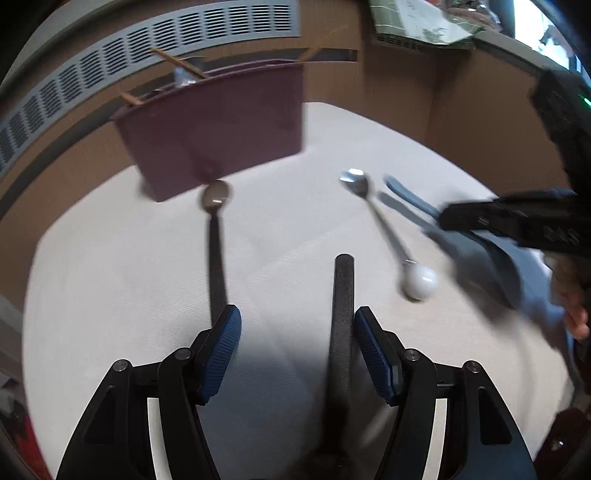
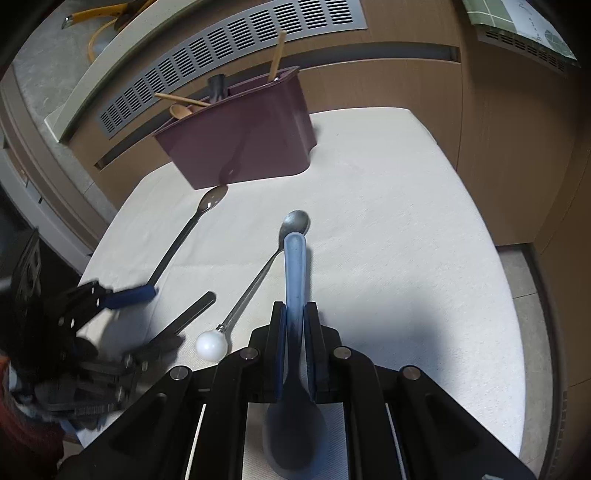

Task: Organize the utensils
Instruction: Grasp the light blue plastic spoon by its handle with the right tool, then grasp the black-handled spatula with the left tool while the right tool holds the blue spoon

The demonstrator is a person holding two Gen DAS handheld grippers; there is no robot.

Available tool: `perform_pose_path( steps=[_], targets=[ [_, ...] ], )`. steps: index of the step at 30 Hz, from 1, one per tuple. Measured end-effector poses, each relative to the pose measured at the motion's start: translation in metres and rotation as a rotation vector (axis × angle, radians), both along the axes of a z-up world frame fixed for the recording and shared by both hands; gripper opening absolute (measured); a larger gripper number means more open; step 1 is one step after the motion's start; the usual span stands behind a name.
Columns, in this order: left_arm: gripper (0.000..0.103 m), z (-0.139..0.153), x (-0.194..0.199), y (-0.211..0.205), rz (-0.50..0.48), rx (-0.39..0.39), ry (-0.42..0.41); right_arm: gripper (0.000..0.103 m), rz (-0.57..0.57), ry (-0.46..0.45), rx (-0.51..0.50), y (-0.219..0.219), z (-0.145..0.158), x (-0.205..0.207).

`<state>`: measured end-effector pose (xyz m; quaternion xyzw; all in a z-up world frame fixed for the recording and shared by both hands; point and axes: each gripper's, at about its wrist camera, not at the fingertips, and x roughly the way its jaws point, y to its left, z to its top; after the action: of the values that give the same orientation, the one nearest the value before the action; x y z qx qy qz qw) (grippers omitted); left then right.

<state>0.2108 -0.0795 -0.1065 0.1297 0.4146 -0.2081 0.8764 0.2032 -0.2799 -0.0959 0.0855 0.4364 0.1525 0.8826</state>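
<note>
A maroon utensil holder [image 1: 218,129] [image 2: 243,140] stands at the back of the white mat, with wooden utensils in it. My right gripper [image 2: 294,325] is shut on a blue-grey spoon [image 2: 294,280], handle pointing forward; it shows in the left wrist view too [image 1: 480,258]. My left gripper [image 1: 297,325] is open, with a black utensil handle [image 1: 342,295] between its fingers beside the right pad. A black-handled spoon [image 1: 216,229] [image 2: 184,236] and a metal spoon with a white ball end [image 1: 384,229] [image 2: 255,277] lie on the mat.
The white mat [image 2: 406,229] covers a low table against a wood-panelled wall with a grey vent grille [image 2: 229,55]. A green-edged paper [image 2: 524,26] lies on a ledge at the upper right. The mat's right edge drops to the floor.
</note>
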Motion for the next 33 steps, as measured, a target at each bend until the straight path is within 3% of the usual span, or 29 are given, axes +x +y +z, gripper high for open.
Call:
perform_pose_path(
  steps=[3, 5, 9, 14, 18, 28, 30, 33],
  targets=[
    [0.065, 0.0, 0.012, 0.014, 0.068, -0.017, 0.02, 0.009, 0.004, 0.0, -0.005, 0.002, -0.002, -0.001],
    [0.064, 0.001, 0.016, 0.022, 0.091, -0.074, 0.064, 0.01, 0.006, 0.004, -0.016, 0.004, -0.005, -0.001],
    [0.062, 0.005, 0.01, 0.023, 0.061, -0.184, 0.11, 0.011, 0.009, 0.013, -0.027, 0.007, -0.008, 0.0],
    [0.058, 0.004, 0.002, 0.005, 0.015, -0.146, 0.102, 0.011, 0.016, -0.006, -0.049, 0.01, -0.005, -0.003],
    [0.058, 0.005, -0.001, 0.007, 0.018, -0.196, 0.125, 0.011, 0.006, -0.057, -0.075, 0.009, 0.001, -0.01],
    [0.058, 0.005, 0.01, 0.043, 0.2, -0.118, 0.08, 0.011, 0.003, -0.06, -0.087, 0.007, -0.004, -0.012],
    [0.058, 0.006, 0.011, 0.049, 0.199, -0.161, 0.094, 0.011, 0.004, -0.063, -0.091, 0.006, -0.004, -0.013],
    [0.058, 0.008, 0.0, 0.041, 0.087, -0.267, 0.152, 0.011, 0.009, -0.067, -0.104, 0.007, -0.004, -0.012]
  ],
)
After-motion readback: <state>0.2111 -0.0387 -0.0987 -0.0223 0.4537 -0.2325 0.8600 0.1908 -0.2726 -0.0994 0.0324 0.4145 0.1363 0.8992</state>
